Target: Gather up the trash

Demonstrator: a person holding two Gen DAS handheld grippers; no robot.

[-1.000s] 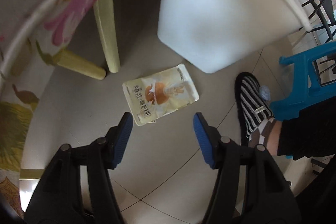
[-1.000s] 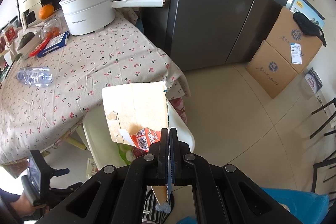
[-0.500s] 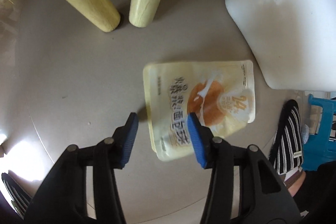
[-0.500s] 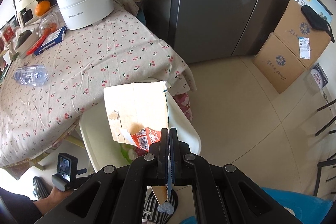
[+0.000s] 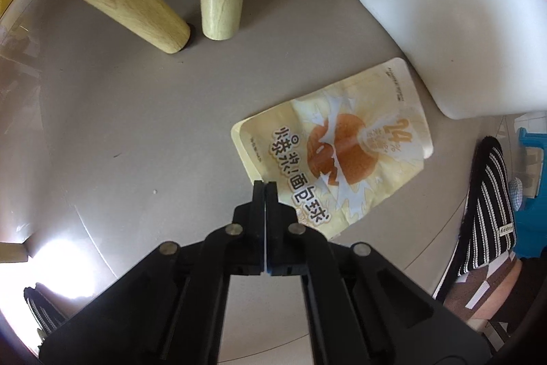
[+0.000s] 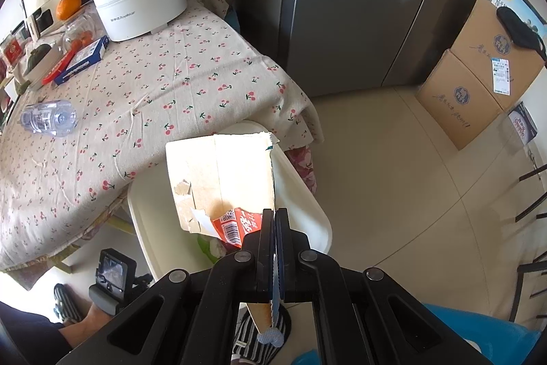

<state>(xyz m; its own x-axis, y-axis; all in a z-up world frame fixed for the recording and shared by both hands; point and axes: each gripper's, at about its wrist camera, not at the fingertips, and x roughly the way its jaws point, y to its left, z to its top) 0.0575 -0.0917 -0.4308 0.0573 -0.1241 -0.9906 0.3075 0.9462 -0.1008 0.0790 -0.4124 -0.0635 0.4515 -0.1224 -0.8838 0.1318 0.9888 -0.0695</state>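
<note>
Snack wrapper (image 5: 336, 147) lies flat on the floor beside the white bin (image 5: 454, 12), left gripper (image 5: 265, 190) jaws pressed together on its near corner; next, lift toward the bin, where the right gripper (image 6: 275, 221), jaws pressed together, pinches a cardboard flap (image 6: 222, 173).

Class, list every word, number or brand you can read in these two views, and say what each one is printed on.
"爆浆小面包球", printed upside down: snack pouch on the floor.
"24": same pouch.
"Royalstar": white pot on the table.
Slipper tag: too small to read.
Red wrapper in the bin, cardboard boxes and blue packet: print too small or blurred.
</note>
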